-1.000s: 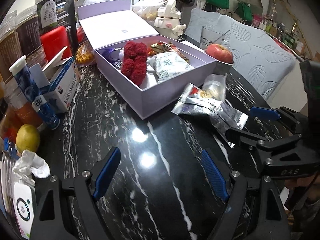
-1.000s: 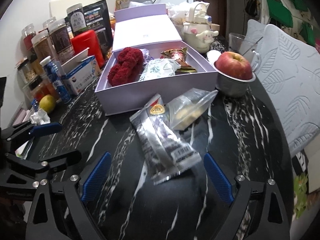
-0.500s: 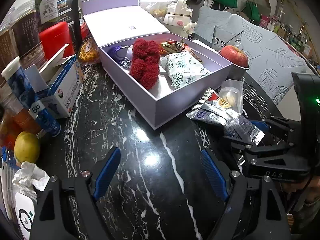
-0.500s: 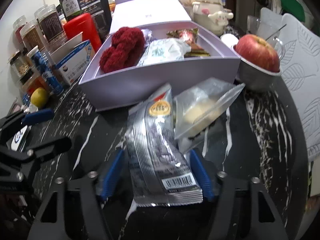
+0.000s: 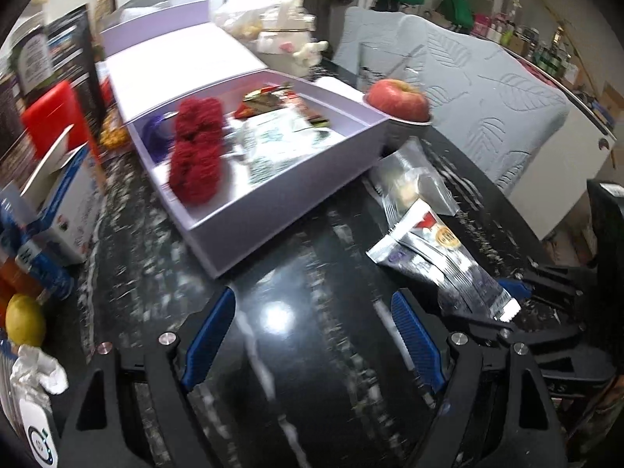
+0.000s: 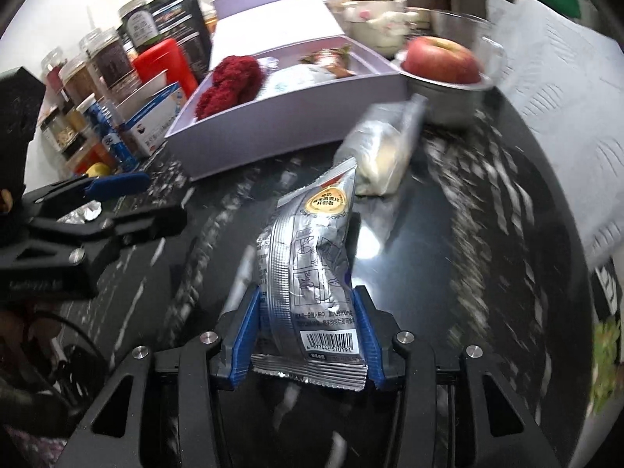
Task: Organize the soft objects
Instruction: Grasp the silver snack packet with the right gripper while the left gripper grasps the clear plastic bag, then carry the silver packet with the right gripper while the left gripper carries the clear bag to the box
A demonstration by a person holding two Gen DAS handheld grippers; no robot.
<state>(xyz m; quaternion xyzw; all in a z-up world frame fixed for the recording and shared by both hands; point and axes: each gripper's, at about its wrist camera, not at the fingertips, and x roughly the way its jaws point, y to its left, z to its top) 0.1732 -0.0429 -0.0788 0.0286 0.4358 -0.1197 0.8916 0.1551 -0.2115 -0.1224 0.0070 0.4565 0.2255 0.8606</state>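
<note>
left gripper [image 5: 312,335]: jaws spread, nothing between, idle at our 9 o'clock | right gripper [image 6: 308,335]: jaws closing on silver snack pouch [image 6: 312,273], pads at its barcode end; we should pinch firmly, lift clear, carry toward lavender box [image 6: 280,117] at 11 o'clock | surface: black marble table [image 6: 448,273], cluttered kitchen

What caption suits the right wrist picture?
Right tool closing on a silver foil snack packet before the open lilac gift box.
</note>
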